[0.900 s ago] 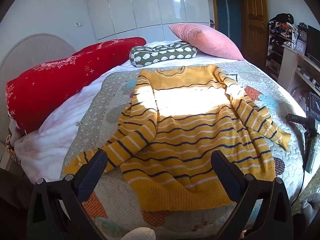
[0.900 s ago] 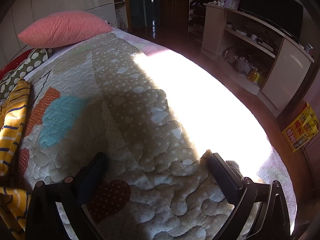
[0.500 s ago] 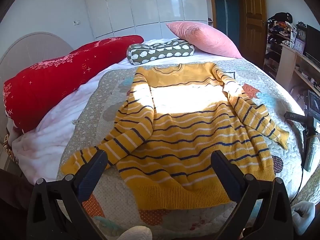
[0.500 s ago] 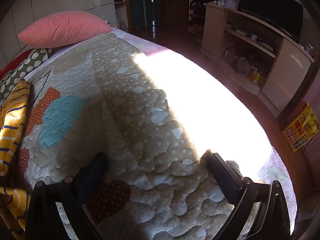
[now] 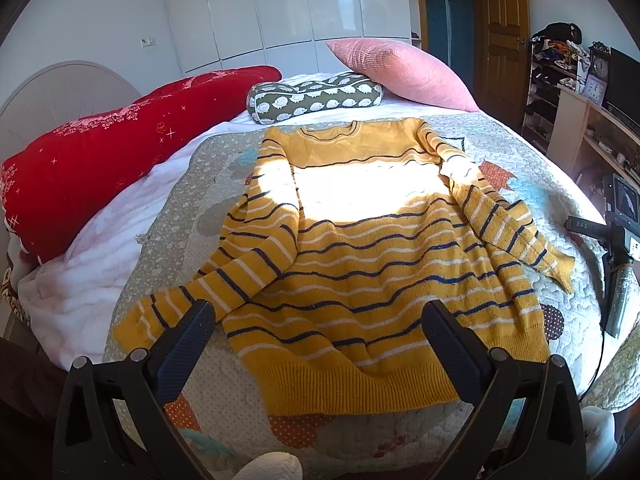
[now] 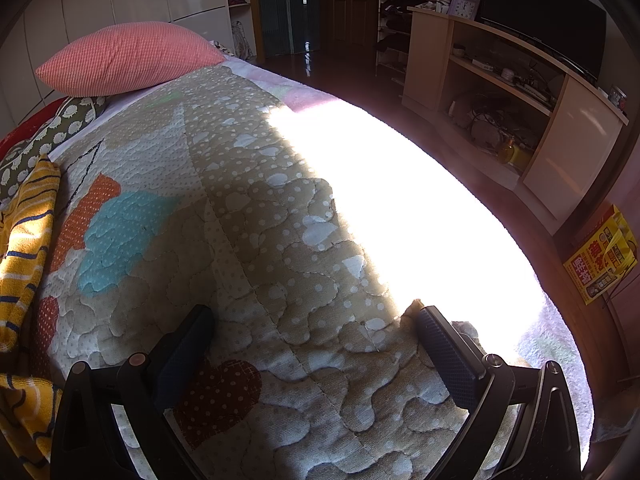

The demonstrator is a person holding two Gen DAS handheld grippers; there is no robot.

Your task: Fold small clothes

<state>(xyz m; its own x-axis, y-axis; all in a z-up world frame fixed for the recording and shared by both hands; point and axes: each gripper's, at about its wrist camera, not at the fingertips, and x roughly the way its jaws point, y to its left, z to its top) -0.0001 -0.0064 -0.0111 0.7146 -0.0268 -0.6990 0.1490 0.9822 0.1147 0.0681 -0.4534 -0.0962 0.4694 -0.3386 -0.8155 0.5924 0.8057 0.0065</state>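
- Yellow knit with navy and white stripes: the sweater (image 5: 360,248) lies spread flat on the quilt (image 5: 520,148) of the bed, neckline toward the pillows, hem toward us.
- We hold the left tongs (image 5: 318,332) above the hem end of the sweater, fingers wide apart, gripping nothing.
- One sleeve (image 5: 224,276) lies angled out to the left side of the body, its cuff just beside the left finger (image 5: 188,344) in the left wrist view; the other sleeve (image 5: 508,224) lies out toward the right edge of the bed.
- We hold the right tongs (image 6: 314,340) low over bare quilt (image 6: 260,220) well to the right of the sweater, fingers likewise apart and gripping nothing; whether they touch the quilt we cannot tell.
- In the right wrist view, only a strip of sweater (image 6: 24,240) shows at the left edge.
- A pink pillow (image 5: 396,70), a patterned green cushion (image 5: 316,96) and a red blanket (image 5: 100,160) sit beyond the neckline.
- Sunlight falls across the sweater's chest and the quilt's right side.
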